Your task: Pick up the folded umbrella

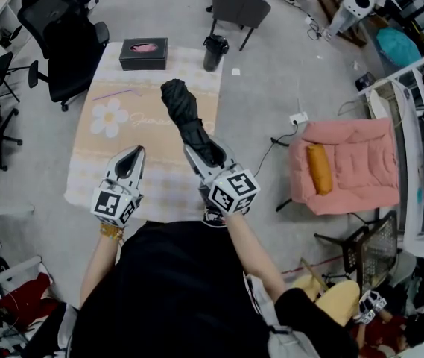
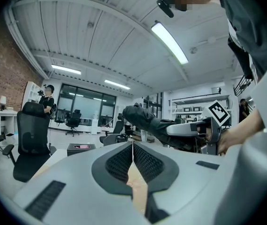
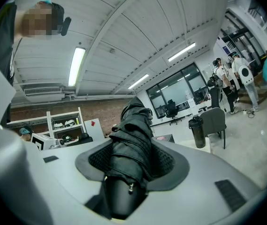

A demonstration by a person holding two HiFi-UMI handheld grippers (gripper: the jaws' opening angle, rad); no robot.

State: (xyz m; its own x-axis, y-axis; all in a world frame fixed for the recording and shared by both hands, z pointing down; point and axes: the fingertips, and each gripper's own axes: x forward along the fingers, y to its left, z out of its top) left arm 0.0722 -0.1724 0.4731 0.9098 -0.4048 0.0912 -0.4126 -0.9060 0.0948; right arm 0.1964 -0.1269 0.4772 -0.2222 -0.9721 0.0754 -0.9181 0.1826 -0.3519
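The folded black umbrella (image 1: 185, 118) hangs in the air above the table, held level by its handle end. My right gripper (image 1: 206, 157) is shut on it; in the right gripper view the umbrella (image 3: 132, 144) fills the space between both pads and sticks out ahead. My left gripper (image 1: 130, 162) floats beside it to the left, shut with nothing in it; its pads (image 2: 123, 161) meet at the tips. From the left gripper view the umbrella (image 2: 149, 122) and the right gripper (image 2: 194, 130) appear at the right.
A table with a floral cloth (image 1: 107, 118) lies below. On it stand a black tissue box (image 1: 143, 53) and a dark tumbler (image 1: 214, 53). Office chairs (image 1: 66, 36) stand at the left, a grey chair (image 1: 240, 7) beyond, a pink armchair (image 1: 346, 166) at the right.
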